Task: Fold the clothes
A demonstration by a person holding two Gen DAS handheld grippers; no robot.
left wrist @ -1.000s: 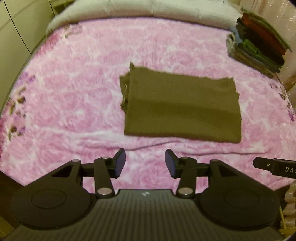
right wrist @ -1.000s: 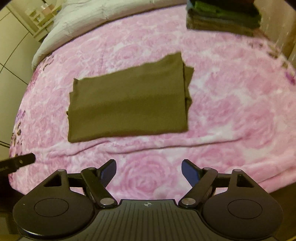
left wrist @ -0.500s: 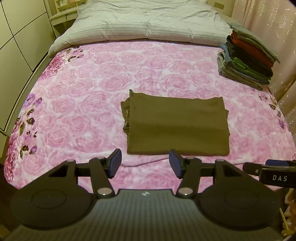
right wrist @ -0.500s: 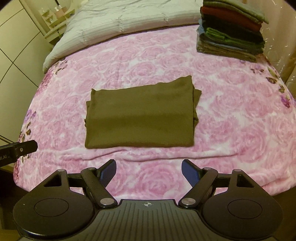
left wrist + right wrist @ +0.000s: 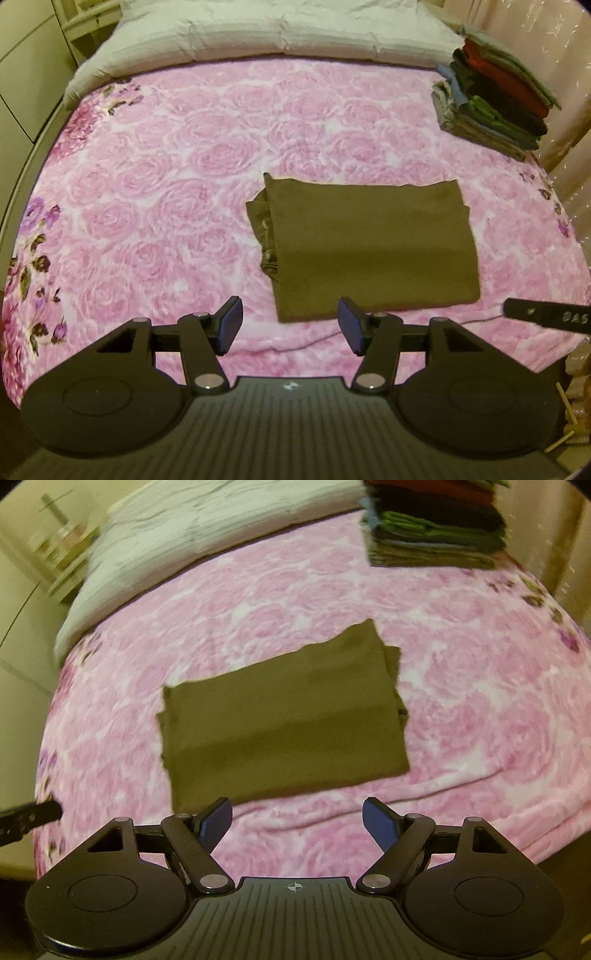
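The folded olive garment (image 5: 373,251) lies flat near the bed's front edge, long axis parallel to that edge, with layered ends peeking out at its left. Both claws hover just short of it, pointing down. The left gripper (image 5: 290,325) is empty with a moderate gap; the right gripper (image 5: 297,825) is wide and empty. A stack of folded clothes (image 5: 495,99) sits at the bed's far right corner.

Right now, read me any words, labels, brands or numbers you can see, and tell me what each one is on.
"DAS", blurred and cut by the picture's edge, may be part of a longer word: on the black finger of the right gripper, at the right edge of the left wrist view.
Small logo marks on both gripper bodies: no letters readable.
Nothing readable on the folded brown garment or the stack of folded clothes.
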